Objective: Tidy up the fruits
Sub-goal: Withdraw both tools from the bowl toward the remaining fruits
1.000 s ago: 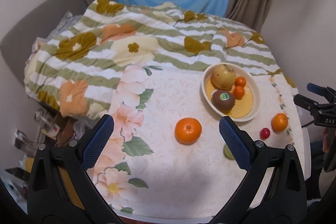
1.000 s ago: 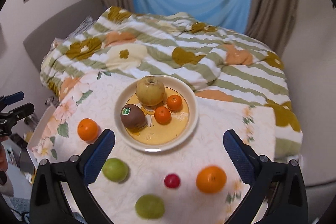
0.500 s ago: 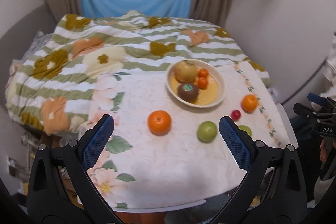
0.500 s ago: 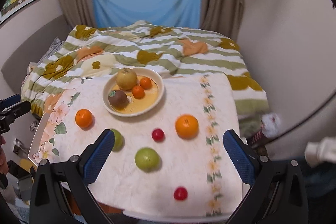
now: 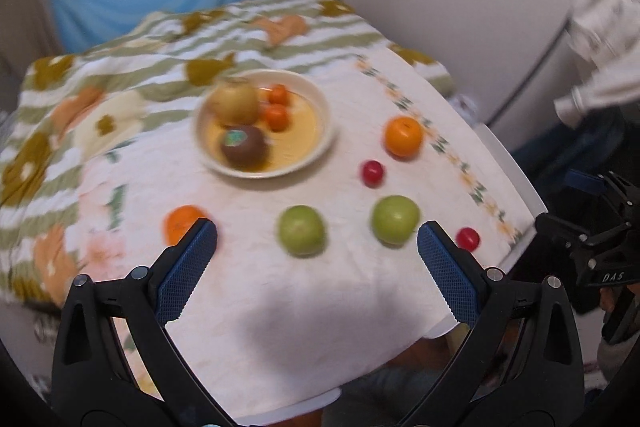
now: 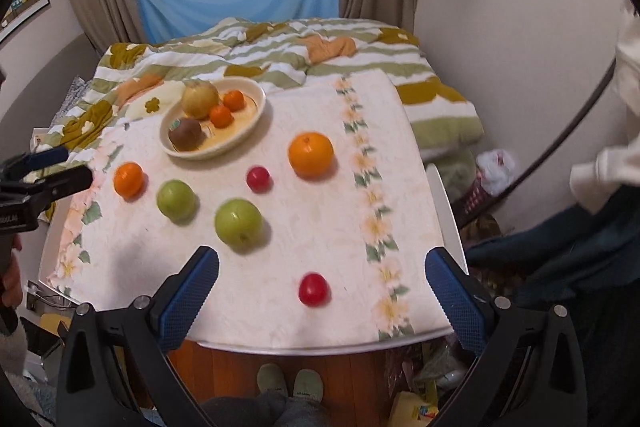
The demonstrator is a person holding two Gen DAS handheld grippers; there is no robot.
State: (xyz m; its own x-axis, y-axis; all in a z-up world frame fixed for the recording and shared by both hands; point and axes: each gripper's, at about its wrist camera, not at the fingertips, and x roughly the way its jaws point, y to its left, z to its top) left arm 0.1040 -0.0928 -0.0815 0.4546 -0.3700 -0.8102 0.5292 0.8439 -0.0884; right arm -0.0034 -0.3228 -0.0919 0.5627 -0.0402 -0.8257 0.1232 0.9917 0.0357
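A cream bowl [image 5: 320, 115] [image 6: 256, 107] holds a yellow pear, a brown kiwi and two small oranges. Loose on the tablecloth lie two green apples [image 5: 301, 230] [image 5: 395, 219], a large orange [image 5: 403, 137] [image 6: 311, 153], a smaller orange [image 5: 180, 223] [image 6: 128, 179] and two small red fruits [image 5: 373, 172] [image 5: 467, 238]. In the right wrist view the apples [image 6: 175, 199] [image 6: 238, 223] and red fruits [image 6: 258, 179] [image 6: 314, 289] also show. My left gripper [image 5: 316, 259] is open and empty above the table's near edge. My right gripper [image 6: 322, 285] is open and empty, with the near red fruit between its fingers' line.
The small table [image 6: 442, 211] has a floral cloth and stands against a bed with a striped floral quilt [image 6: 280, 47]. A wall is at the right. The wooden floor and the person's slippers [image 6: 288, 381] show below the front edge. Clutter lies at the right of the table.
Both grippers have pulled back and swung right, so more of the table and all the loose fruit show. The fruit has not moved. Both stay open.
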